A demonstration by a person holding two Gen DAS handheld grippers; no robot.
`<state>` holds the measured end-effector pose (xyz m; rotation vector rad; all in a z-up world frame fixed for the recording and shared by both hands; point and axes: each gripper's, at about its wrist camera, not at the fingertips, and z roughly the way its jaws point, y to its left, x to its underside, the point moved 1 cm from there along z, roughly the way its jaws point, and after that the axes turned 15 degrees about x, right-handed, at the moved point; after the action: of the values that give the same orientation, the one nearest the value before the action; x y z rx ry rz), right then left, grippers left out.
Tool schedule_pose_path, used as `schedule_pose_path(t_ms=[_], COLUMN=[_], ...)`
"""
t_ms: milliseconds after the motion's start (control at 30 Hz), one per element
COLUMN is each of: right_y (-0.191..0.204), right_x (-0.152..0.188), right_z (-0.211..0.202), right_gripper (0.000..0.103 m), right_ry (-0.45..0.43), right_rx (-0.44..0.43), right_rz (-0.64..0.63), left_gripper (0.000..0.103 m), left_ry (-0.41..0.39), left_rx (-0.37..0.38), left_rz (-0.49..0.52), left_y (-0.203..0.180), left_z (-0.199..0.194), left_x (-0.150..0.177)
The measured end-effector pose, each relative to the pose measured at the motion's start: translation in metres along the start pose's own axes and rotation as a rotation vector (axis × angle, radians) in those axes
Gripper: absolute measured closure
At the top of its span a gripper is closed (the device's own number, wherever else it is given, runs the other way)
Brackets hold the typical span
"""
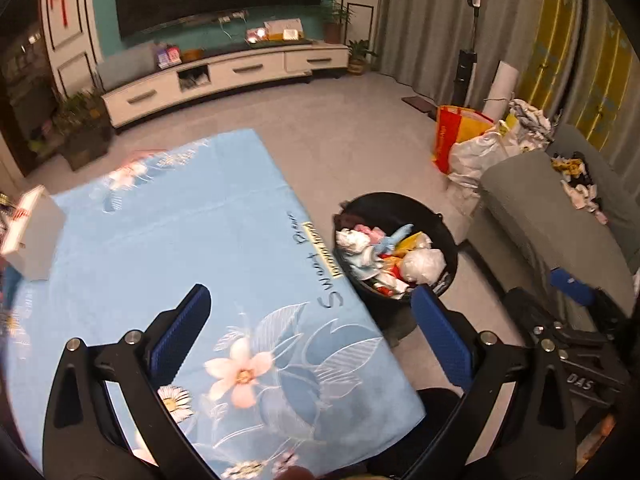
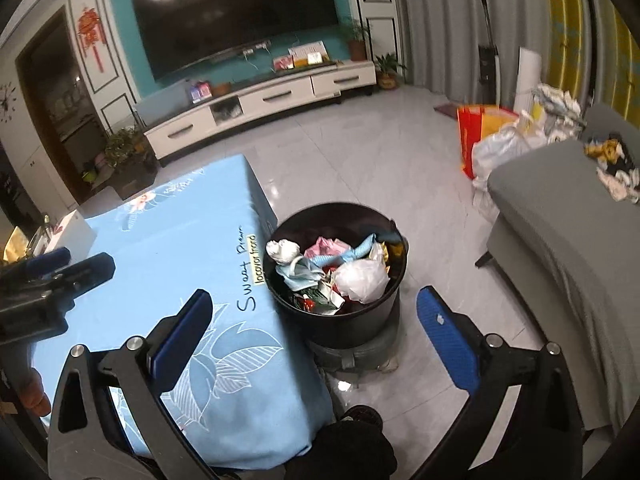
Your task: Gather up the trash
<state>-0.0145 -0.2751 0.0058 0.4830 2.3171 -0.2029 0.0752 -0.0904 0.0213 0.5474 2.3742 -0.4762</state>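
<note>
A black trash bin stands on the floor beside the table's right edge. It holds crumpled trash: a white bag, blue scraps and pink paper. My right gripper hangs above and in front of the bin, open, with nothing between its blue pads. My left gripper is open over the table's near right corner, also with nothing in it. The bin lies just beyond its right finger. Each gripper shows at the edge of the other's view.
A light blue floral cloth covers the table, with a white box at its left. A grey sofa stands to the right, with red, yellow and white bags behind it. A TV cabinet runs along the far wall.
</note>
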Motion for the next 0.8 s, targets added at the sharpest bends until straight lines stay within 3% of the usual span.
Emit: schedule_pose_path(t_ms=[267, 800], right_y=[0.009, 0.018], right_x=[0.007, 0.015], right_z=[-0.015, -0.006], right_gripper=[0.003, 0.003], right_ry=[-0.011, 0.022], right_rx=[0.012, 0.01], right_rz=[-0.046, -0.052], left_gripper=[0.003, 0.003], left_ry=[-0.082, -0.043], left_rx=[-0.068, -0.089], left_rz=[0.013, -0.024], left_y=[-0.012, -0.011], left_z=[-0.047, -0.037], left_x=[0.015, 0.034])
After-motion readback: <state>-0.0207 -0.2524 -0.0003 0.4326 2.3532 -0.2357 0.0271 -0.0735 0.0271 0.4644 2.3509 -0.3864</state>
